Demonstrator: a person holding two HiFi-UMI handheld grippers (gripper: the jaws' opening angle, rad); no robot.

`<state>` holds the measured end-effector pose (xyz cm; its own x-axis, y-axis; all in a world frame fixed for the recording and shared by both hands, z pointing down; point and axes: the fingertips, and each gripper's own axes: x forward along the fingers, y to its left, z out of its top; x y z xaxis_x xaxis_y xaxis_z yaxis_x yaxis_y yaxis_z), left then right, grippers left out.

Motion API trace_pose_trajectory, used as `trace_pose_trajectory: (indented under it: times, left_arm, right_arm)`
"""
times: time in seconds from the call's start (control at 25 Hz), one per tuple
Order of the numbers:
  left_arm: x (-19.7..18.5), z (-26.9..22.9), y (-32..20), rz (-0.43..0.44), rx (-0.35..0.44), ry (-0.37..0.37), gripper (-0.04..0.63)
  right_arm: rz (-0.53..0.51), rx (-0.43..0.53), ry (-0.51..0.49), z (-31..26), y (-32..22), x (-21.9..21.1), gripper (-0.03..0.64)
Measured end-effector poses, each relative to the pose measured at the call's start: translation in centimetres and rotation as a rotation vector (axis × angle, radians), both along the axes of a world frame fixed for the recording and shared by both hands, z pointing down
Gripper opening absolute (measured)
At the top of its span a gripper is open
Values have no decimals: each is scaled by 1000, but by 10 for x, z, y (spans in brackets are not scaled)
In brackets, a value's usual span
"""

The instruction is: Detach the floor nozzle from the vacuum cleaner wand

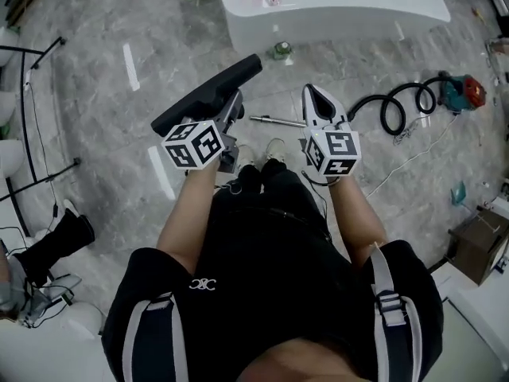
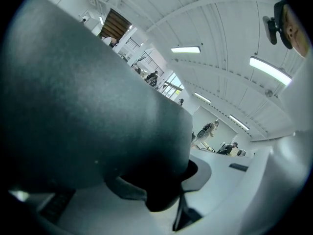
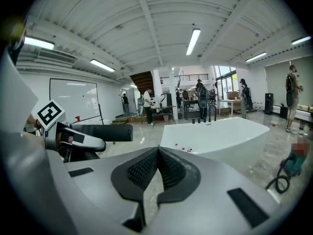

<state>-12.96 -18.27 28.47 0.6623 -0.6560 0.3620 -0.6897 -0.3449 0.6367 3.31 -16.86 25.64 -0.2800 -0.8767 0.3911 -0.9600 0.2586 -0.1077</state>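
The left claw [image 1: 229,111] grips the black floor nozzle [image 1: 208,95], which lies across its jaws. Just to its right, the right claw [image 1: 320,100] is closed on nothing. Beyond and between the two claws, the wand [image 1: 278,120] lies on the floor [image 1: 95,86]. The hose [image 1: 395,106] coils farther out, right of the right claw.

Matt black plastic on floor nozzle [image 1: 208,94]; shiny bare metal on wand [image 1: 277,120]; polished grey veined stone across floor [image 1: 95,54]; glossy smooth white worktop [image 1: 358,6].
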Motion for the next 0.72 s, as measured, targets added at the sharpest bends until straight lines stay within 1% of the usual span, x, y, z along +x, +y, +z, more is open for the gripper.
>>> trace_pose_trajectory:
  times: [0.04,0.12,0.24,0.32,0.48,0.72]
  left_arm:
    - [0,-1,-7,3,8,10,133]
    - [0,-4,-16,20,32,7,133]
    - [-1,-18,-19,40,71,-16,133]
    - [-2,-26,-21,39,82,-20,133]
    - [-2,-32,-30,40,82,-22,133]
    - [-11,-38,-55,44,94,-23,133]
  right_arm:
    - [9,2,5,0,-4,0,15]
    - [43,10,-8,-3,-7,-1,15]
    - [89,19,-67,-16,-3,-3,15]
    - [101,26,-84,-25,-1,-3,15]
    - [93,38,-66,-33,-4,-4,15]
    - [99,52,-42,-40,-24,-11,15]
